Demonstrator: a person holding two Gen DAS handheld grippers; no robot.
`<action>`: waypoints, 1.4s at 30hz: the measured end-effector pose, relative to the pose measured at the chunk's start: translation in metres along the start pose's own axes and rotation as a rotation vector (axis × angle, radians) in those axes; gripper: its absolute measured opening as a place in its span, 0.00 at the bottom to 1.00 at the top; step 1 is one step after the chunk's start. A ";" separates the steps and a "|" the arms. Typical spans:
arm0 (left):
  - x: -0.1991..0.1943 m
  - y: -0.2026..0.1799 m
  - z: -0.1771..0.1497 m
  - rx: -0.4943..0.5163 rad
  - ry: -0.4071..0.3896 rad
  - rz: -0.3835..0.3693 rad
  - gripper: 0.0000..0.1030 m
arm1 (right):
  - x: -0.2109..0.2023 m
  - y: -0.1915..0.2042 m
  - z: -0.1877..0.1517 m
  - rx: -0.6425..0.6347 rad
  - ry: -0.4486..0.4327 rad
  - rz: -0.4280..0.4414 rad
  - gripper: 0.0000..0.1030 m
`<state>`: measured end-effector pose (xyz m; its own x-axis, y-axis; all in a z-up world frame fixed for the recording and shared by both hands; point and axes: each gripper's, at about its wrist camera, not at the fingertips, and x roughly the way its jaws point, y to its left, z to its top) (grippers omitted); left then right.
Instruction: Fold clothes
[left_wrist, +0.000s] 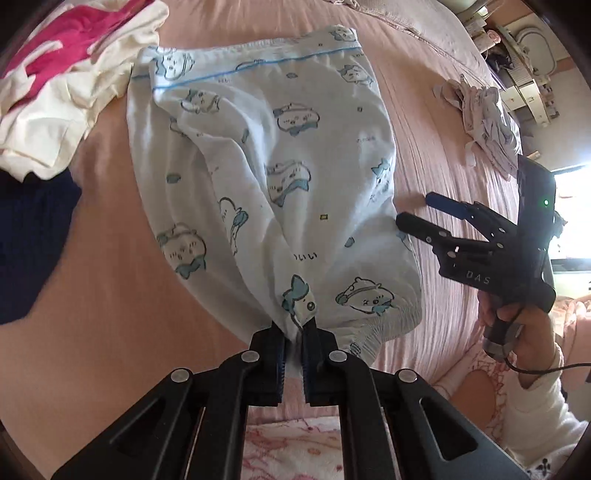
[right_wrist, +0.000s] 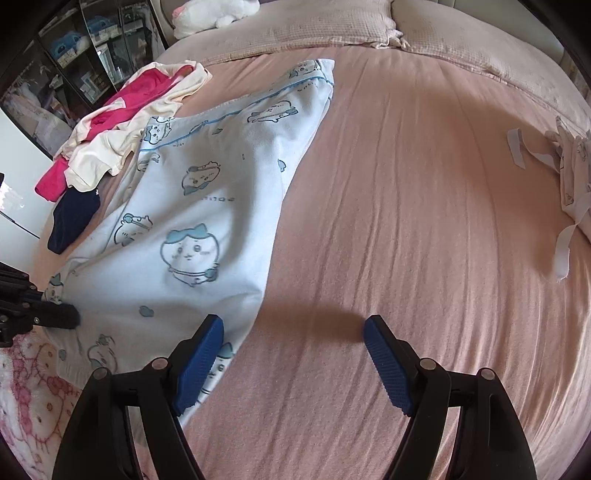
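Observation:
Light blue pajama pants (left_wrist: 258, 177) with cartoon prints lie lengthwise on the pink bed sheet (left_wrist: 110, 277). My left gripper (left_wrist: 293, 332) is shut on the pants' near cuff and lifts it slightly. My right gripper (left_wrist: 417, 212) is open and empty, just right of the pants' lower edge. In the right wrist view the pants (right_wrist: 192, 206) stretch from near left to the back, and the right gripper (right_wrist: 293, 336) hovers open over the pants' right edge and the sheet (right_wrist: 424, 221). The left gripper's tip (right_wrist: 55, 314) shows at the left, on the cloth.
A heap of cream and pink clothes (left_wrist: 55, 85) and a navy garment (left_wrist: 29, 240) lie left of the pants. A pale crumpled garment (left_wrist: 484, 122) lies at the right. Pillows (right_wrist: 314, 33) sit at the bed's head. A pink patterned blanket (right_wrist: 29, 387) covers the near edge.

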<state>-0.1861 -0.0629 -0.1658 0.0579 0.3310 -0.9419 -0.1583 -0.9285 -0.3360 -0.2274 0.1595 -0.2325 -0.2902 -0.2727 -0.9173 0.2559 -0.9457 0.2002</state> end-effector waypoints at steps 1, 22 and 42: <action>0.009 0.004 -0.003 -0.016 0.029 -0.001 0.06 | 0.000 0.001 0.000 -0.002 0.001 0.004 0.76; -0.001 0.011 0.030 -0.023 -0.064 0.195 0.35 | 0.008 0.074 -0.046 -0.425 0.124 -0.068 0.77; 0.038 0.054 0.040 0.158 -0.036 0.146 0.06 | 0.021 0.029 0.056 -0.282 -0.010 -0.105 0.77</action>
<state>-0.2318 -0.0941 -0.2199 -0.0121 0.2039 -0.9789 -0.3152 -0.9299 -0.1898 -0.2776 0.1166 -0.2266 -0.3373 -0.1786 -0.9243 0.4697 -0.8828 -0.0009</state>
